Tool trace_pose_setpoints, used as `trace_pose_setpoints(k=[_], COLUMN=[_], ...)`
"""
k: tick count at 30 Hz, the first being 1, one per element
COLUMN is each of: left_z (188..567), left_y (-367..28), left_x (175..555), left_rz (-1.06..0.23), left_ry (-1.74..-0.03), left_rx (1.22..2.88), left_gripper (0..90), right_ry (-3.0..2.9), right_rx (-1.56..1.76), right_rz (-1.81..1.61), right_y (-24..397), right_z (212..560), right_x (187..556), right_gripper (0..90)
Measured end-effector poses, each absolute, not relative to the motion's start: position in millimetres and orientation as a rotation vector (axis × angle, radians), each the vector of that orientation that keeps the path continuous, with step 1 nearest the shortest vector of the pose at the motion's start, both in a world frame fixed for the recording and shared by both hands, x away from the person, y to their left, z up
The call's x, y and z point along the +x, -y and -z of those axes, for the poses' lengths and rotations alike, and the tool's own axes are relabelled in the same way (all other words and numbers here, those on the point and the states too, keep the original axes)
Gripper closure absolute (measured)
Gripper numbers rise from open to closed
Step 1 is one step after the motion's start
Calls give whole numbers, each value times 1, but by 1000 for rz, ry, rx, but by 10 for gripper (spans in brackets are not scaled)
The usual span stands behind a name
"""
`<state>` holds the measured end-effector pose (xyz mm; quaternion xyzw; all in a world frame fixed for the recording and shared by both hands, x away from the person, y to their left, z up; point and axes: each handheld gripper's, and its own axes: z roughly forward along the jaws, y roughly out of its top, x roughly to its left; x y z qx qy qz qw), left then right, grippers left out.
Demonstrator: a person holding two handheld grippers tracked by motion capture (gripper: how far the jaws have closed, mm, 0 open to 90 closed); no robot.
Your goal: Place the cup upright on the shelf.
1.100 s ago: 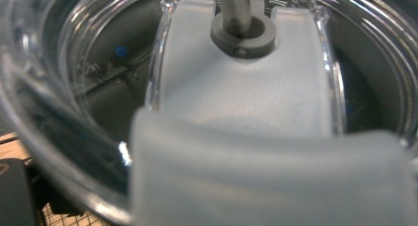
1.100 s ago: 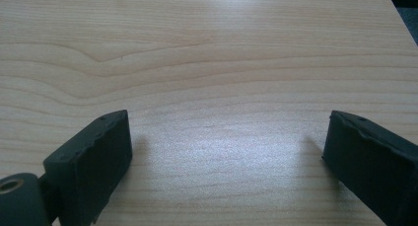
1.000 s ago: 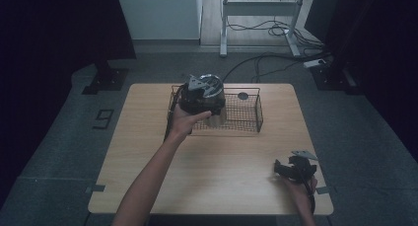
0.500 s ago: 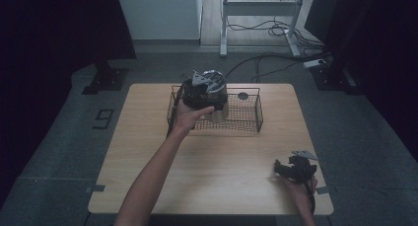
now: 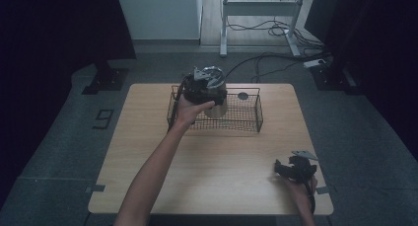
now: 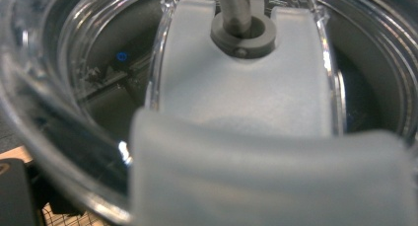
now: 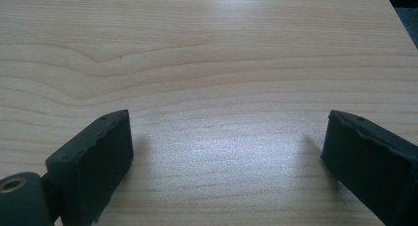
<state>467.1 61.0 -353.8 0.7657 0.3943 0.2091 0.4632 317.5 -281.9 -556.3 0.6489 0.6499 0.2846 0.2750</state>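
My left gripper (image 5: 204, 86) hangs over the black wire basket (image 5: 259, 118) at the table's far side. Under it a silvery tumbler (image 5: 218, 107) dips into the basket's left half, and the gripper looks shut on the tumbler's top. In the left gripper view the tumbler's clear lid (image 6: 84, 152), with a white slider (image 6: 246, 88) and a grey metal straw (image 6: 235, 9), is very close, and the jaws themselves are hidden. My right gripper (image 5: 280, 169) rests on the table near the front right corner. It stands open (image 7: 226, 152) over bare wood.
A small dark disc (image 5: 242, 95) lies at the basket's far right part. The light wooden table (image 5: 222, 176) lies between basket and front edge. Dark floor, cables and a desk frame (image 5: 261, 9) lie beyond the table.
My left hand has carried the gripper and tumbler a little to the right over the basket. The right gripper has kept still.
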Motion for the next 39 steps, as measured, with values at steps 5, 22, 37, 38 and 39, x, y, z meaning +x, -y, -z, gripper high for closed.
trace_pose_setpoints(k=[5, 22, 37, 38, 39], left_z=[361, 383, 406, 408, 410], left_y=[-60, -53, -46, -46, -45], left_x=[474, 499, 515, 516, 517], left_rz=[-509, -552, -519, -519, -517], left_ry=[-992, -1036, -1073, -1078, -1082], left_rx=[1883, 1911, 1916, 1917, 1922], left_gripper=[40, 40, 40, 40, 40], right_ry=[-1746, -1746, -1745, -1745, -1745], right_rx=[1746, 1744, 1744, 1745, 1744], right_rz=[-765, -763, -764, -763, -763], right_y=[282, 282, 282, 282, 282], right_z=[556, 556, 556, 556, 556], right_x=[317, 317, 317, 317, 317], right_gripper=[50, 56, 58, 58, 58])
